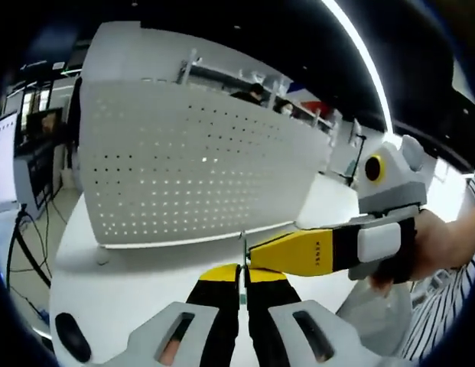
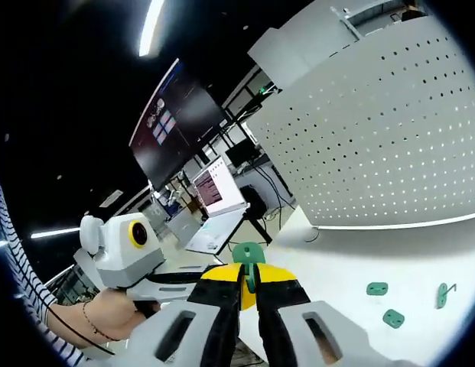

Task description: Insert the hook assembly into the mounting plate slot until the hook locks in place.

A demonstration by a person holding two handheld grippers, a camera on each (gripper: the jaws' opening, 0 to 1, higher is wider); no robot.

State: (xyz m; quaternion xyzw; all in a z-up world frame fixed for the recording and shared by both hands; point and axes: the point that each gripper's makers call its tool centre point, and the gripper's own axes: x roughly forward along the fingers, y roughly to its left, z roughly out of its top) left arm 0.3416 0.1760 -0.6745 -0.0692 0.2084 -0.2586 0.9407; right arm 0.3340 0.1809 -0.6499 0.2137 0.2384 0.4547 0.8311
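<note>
My left gripper (image 1: 242,269) is shut on a thin metal hook (image 1: 242,248) that stands up between its yellow-tipped jaws. The right gripper (image 1: 256,256) reaches in from the right, its yellow jaws touching or nearly touching the hook. In the right gripper view my right gripper (image 2: 248,274) is shut on a green plastic mounting plate (image 2: 248,254) with a rounded top. The left gripper's body (image 2: 134,256) sits close at the left, its jaws hidden behind mine. A white perforated pegboard (image 1: 191,168) (image 2: 390,130) stands upright behind both on the white table (image 1: 130,283).
Two loose green plates (image 2: 377,289) (image 2: 393,318) and a hook on a green plate (image 2: 444,293) lie on the table near the pegboard foot. A black oval object (image 1: 71,336) sits at the table's left edge. A person's hand (image 1: 440,245) holds the right gripper. Screens (image 2: 214,191) stand beyond.
</note>
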